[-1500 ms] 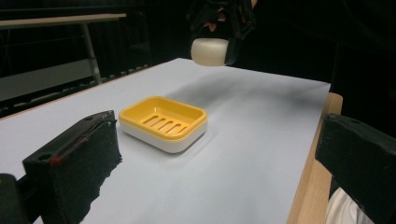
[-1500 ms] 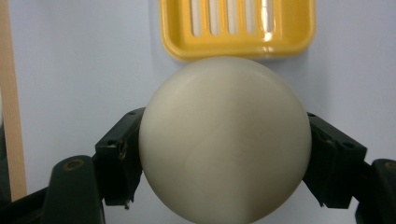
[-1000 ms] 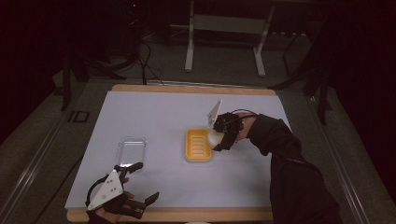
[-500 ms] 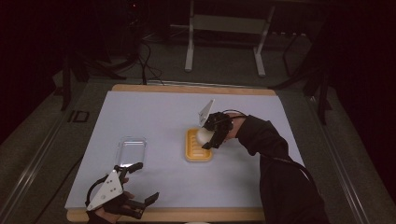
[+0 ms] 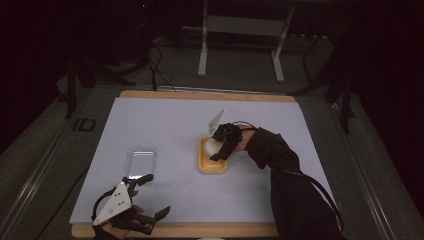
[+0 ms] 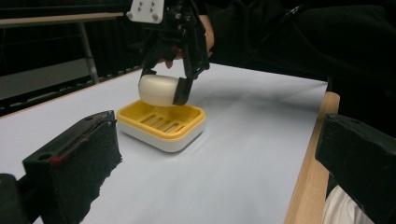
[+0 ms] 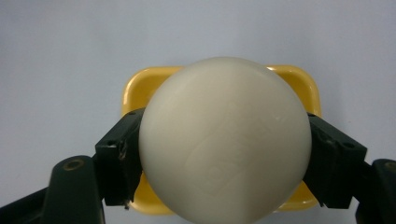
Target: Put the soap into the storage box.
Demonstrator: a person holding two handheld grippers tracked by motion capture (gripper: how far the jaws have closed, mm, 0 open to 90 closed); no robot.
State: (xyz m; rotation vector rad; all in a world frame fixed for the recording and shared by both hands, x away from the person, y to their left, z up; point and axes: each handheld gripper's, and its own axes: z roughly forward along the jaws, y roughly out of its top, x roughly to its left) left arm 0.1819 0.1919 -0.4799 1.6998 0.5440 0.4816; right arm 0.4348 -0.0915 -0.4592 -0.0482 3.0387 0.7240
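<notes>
White tabletop (image 5: 165, 120) lies open around the yellow dish (image 6: 161, 123); right gripper (image 7: 224, 158) clamps soap (image 7: 224, 140) above it.

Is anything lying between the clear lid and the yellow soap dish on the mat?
No. In the high view, bare white mat separates the clear lid from the yellow soap dish.

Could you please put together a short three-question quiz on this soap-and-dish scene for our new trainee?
1. What does the right gripper hold?
2. True or false: the soap bar already rests inside the yellow soap dish.
3. Which lies nearest the left gripper: (a) the yellow soap dish, (b) the clear lid, (c) the table's wooden edge on the far side?

Key
1. The white soap bar, clamped between its jaws.
2. False; the bar hangs just above the dish.
3. (b)
</notes>
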